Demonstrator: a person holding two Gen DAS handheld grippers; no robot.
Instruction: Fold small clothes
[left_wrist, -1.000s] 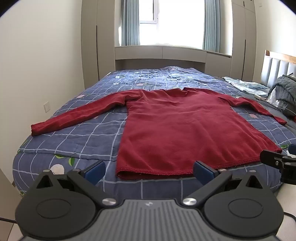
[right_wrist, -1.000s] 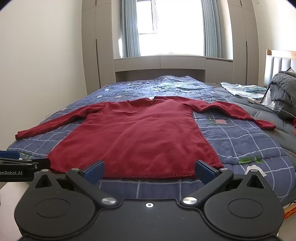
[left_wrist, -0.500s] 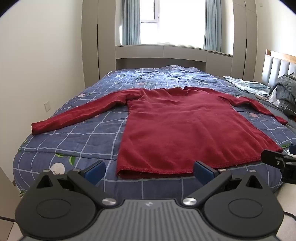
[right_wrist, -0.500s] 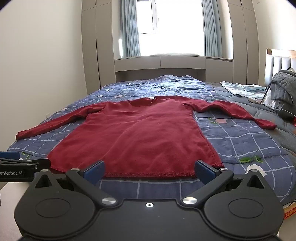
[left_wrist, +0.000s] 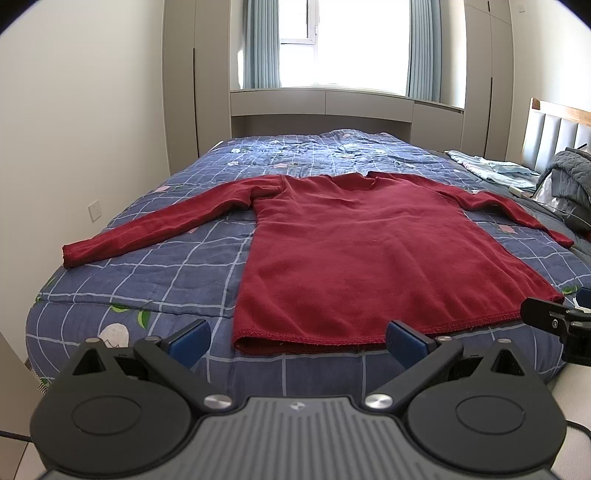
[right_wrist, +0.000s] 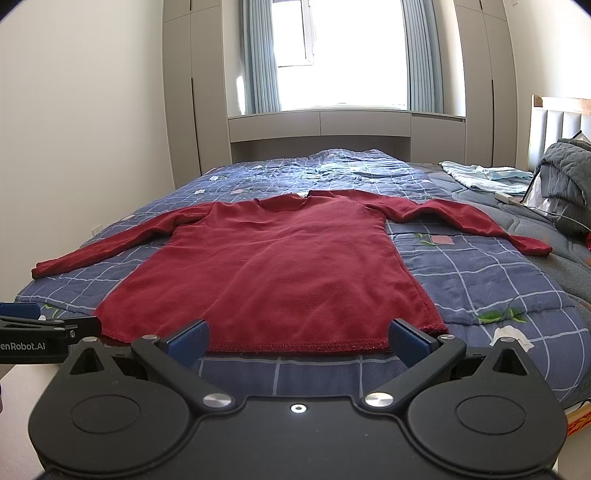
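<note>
A dark red long-sleeved top (left_wrist: 373, 251) lies flat on the bed, both sleeves spread out, hem toward me; it also shows in the right wrist view (right_wrist: 280, 266). My left gripper (left_wrist: 299, 341) is open and empty, just short of the hem near its left corner. My right gripper (right_wrist: 298, 341) is open and empty, just short of the hem, its fingers spanning the hem's right half. Each gripper's tip shows at the edge of the other's view: the right one (left_wrist: 554, 321) and the left one (right_wrist: 40, 332).
The bed has a blue checked quilt (left_wrist: 155, 266). A grey blanket heap (right_wrist: 565, 177) and light blue cloth (right_wrist: 480, 175) lie at the right by the headboard (left_wrist: 561, 133). Wardrobes and a window stand behind. A wall runs along the left.
Both grippers stayed open. The left wrist view has tilted slightly, so the top sits a little lower and closer in it. The right view is almost unchanged.
</note>
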